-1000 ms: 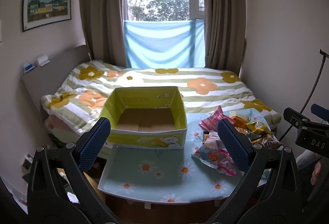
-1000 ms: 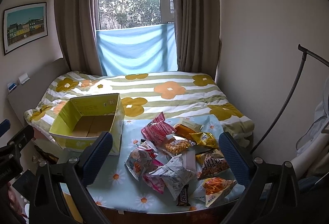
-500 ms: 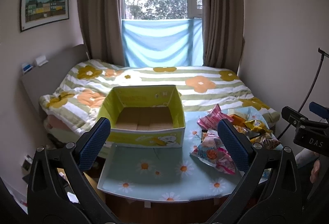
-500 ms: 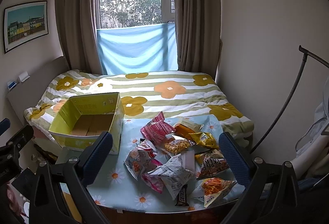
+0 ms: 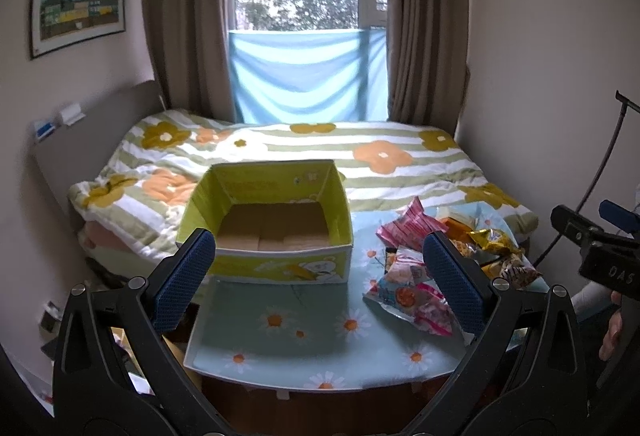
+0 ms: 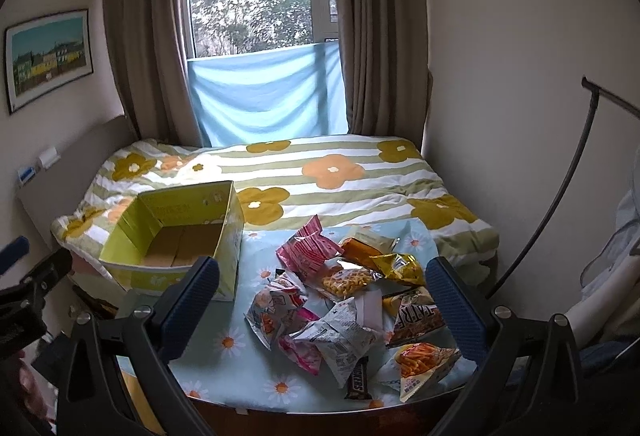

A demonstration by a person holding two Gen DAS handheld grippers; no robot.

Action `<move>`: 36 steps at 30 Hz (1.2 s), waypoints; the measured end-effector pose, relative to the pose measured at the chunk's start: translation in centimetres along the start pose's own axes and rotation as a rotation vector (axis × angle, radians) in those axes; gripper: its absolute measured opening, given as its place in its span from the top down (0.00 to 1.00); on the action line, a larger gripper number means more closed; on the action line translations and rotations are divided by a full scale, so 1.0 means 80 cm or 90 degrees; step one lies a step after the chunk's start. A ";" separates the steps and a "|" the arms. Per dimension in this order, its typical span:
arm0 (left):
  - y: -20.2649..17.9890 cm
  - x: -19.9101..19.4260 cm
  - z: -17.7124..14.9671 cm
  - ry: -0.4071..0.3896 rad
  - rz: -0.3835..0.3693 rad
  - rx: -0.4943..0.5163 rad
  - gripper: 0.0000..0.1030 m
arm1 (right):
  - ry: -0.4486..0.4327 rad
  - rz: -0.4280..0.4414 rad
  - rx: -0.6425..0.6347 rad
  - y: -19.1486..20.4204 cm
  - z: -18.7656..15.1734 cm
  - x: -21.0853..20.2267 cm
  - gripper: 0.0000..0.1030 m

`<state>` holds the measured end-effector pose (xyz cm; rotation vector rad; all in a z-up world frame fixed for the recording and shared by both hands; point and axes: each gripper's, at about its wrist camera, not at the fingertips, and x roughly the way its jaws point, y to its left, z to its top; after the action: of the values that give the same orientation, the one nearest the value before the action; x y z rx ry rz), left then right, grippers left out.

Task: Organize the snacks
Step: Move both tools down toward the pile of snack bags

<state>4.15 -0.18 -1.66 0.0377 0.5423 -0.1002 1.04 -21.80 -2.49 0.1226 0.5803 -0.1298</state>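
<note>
Left claw (image 5: 318,282): fingers apart, holding nothing, above desk (image 5: 300,352). Right claw (image 6: 320,302): fingers apart, holding nothing, above snacks (image 6: 344,300). Box (image 6: 172,240) at 10 o'clock of snack pile, on desk. Bed (image 6: 340,176) at 12 o'clock.

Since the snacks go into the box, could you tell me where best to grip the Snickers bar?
Grip the Snickers bar across its narrow width, mid-length, coming from above with the right gripper. It lies flat at the table's near edge, its far end tucked under a white bag.
</note>
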 end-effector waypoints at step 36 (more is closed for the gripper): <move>-0.159 0.363 -0.116 0.387 -0.171 0.168 0.11 | 0.294 0.229 -0.241 -0.061 -0.118 0.252 0.00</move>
<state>22.79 -14.74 -24.74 0.2587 1.1379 -0.4316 11.89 -26.92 -21.85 -0.1162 1.0209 0.3672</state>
